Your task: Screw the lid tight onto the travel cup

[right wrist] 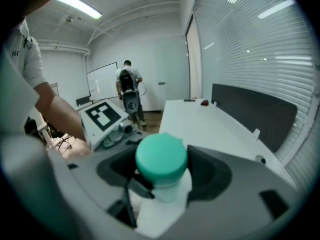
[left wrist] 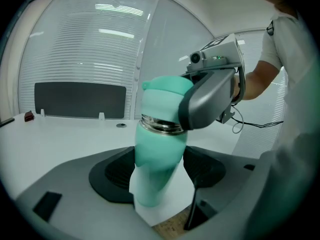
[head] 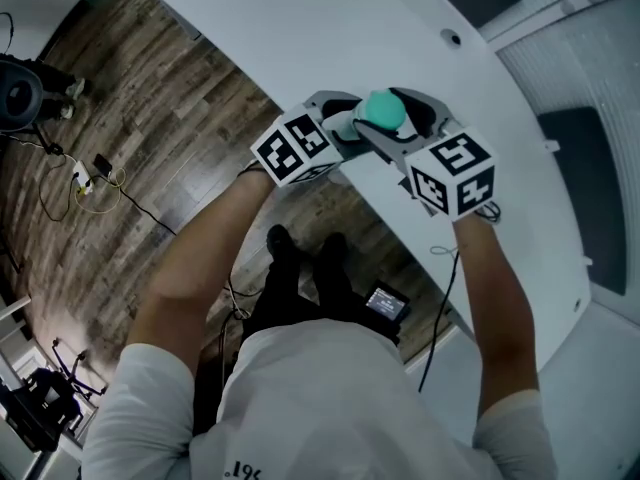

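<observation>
white counter ahead of me. my left tool clamps the mint travel cup round its body, cup tilted, at the counter's near edge. my right tool pinches the mint lid, which sits atop the cup's steel neck.

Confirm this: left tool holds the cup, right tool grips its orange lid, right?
No, the lid is teal, not orange; the right gripper view shows it. The left tool does hold the cup and the right tool grips that lid.
</observation>
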`<state>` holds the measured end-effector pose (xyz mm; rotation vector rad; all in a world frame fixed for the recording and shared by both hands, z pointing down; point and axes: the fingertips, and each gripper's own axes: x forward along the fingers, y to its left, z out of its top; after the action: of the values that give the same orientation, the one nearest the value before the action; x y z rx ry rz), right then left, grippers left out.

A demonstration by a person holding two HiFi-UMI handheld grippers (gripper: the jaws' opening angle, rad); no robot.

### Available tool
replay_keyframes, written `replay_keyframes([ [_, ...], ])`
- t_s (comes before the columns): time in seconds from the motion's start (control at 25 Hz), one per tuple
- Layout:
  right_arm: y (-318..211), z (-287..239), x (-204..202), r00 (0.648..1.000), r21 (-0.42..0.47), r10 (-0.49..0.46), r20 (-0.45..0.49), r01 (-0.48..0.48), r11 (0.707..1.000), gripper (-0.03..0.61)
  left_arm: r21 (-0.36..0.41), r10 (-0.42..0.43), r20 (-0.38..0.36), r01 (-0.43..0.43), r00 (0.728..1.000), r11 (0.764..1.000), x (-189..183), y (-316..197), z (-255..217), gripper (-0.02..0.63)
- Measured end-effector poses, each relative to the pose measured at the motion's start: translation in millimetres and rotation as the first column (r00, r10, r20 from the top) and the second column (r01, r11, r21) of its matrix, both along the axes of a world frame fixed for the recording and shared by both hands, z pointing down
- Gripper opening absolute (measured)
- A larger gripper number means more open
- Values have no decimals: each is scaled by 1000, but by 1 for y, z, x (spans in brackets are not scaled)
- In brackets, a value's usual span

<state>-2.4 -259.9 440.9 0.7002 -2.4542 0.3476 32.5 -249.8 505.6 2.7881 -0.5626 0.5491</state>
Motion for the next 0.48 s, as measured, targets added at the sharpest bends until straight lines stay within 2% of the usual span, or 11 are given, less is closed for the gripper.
replay_keyframes([
  [0.2,-3,4,2,1000,-1,21,-8,-21,1000,319,16,-8,-4,8,1000,1000,2,-1,-1,318],
  [0.36,-3,5,1,995,42,79,-64,-76,996,319,28,-87,-13,88,996,996,0,-2,-1,316],
  [0.48,-5,6,4,986,54,149,-70,-146,988,319,32,-159,-16,160,987,987,0,-4,-1,316],
])
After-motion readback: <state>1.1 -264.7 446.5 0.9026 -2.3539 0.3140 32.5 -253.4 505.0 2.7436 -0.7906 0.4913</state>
